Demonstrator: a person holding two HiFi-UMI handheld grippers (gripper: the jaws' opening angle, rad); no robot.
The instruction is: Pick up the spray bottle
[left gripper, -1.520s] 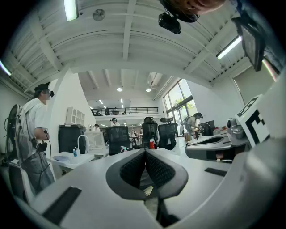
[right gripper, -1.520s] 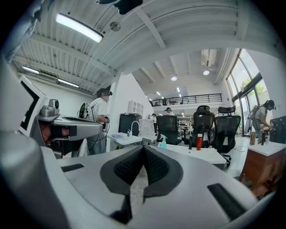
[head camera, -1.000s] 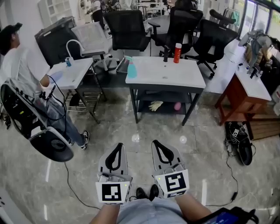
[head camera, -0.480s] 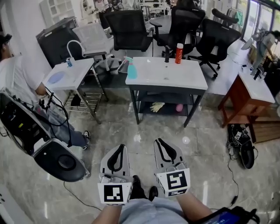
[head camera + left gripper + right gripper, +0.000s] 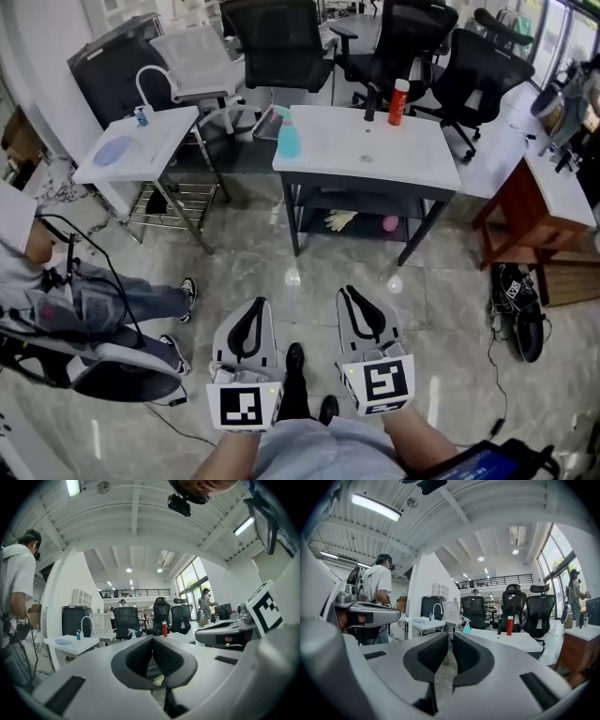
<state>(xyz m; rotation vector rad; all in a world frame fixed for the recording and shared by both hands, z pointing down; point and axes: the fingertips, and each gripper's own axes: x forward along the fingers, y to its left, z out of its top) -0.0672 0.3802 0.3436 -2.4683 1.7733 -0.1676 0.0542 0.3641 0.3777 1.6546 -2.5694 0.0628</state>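
Two white tables stand ahead, a larger table (image 5: 375, 159) and a smaller table (image 5: 159, 141) to its left, with three black office chairs (image 5: 277, 37) behind. Well short of them are two grippers: the left gripper (image 5: 257, 303) is clenched on nothing, and the right gripper (image 5: 349, 292) has its jaws a sliver apart, empty. One teal spray bottle (image 5: 288, 141) stands at the larger table's left edge, and one red bottle (image 5: 399, 101) at its far edge.

The pale grey plastic left gripper (image 5: 253, 312) and right gripper (image 5: 354, 300) bear black ribbed pads (image 5: 246, 339) and black-and-white marker cubes (image 5: 244, 408); the person wears grey shorts (image 5: 319, 450) and black shoes (image 5: 295, 361).
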